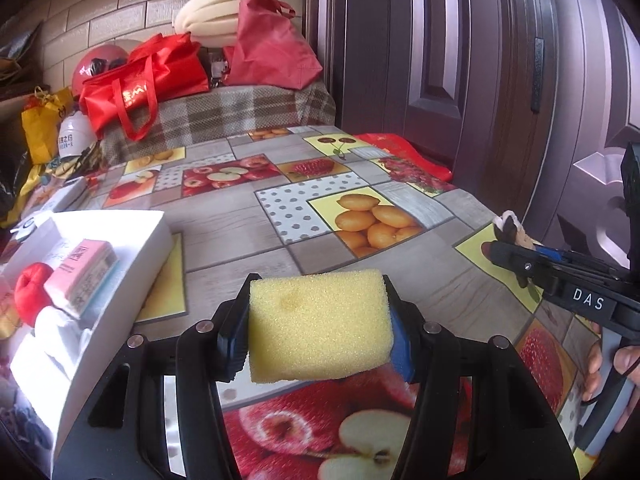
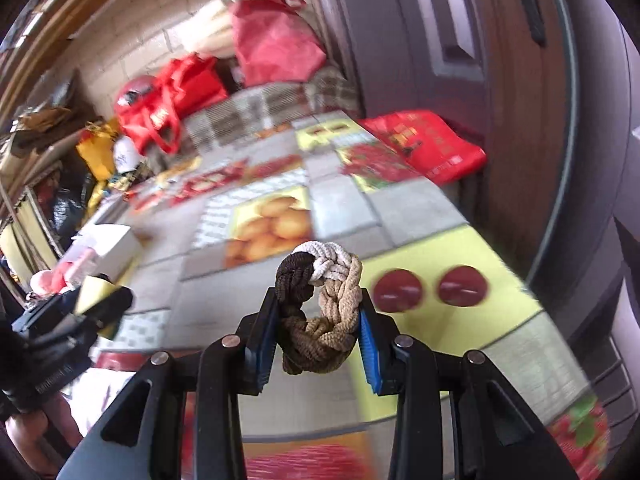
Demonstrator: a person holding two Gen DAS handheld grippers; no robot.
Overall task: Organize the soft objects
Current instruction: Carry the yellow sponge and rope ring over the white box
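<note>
Left wrist: one sponge (image 1: pixel 320 326) clamped; right tool (image 2: pixel 320 312) grips one braided ring (image 2: pixel 318 312).

The sponge (image 1: pixel 320 326) is pale yellow with a darker yellow stain. The rope ring (image 2: pixel 320 298) runs braided from white through tan to dark brown. The tablecloth (image 1: pixel 248 236) shows grey wood-grain blocks, polka-dot squares and fruit panels of oranges, apples, strawberries and cherries. The box (image 1: pixel 132 264) is white. The bags (image 1: pixel 148 80) are red, on a grey-brown plaid blanket (image 1: pixel 240 112).

Porous yellow foam sponge (image 1: pixel 320 326), braided cord ring (image 2: pixel 320 308), glossy printed vinyl tablecloth (image 1: pixel 256 248) beneath both, smooth white cardboard box (image 1: pixel 132 256)
</note>
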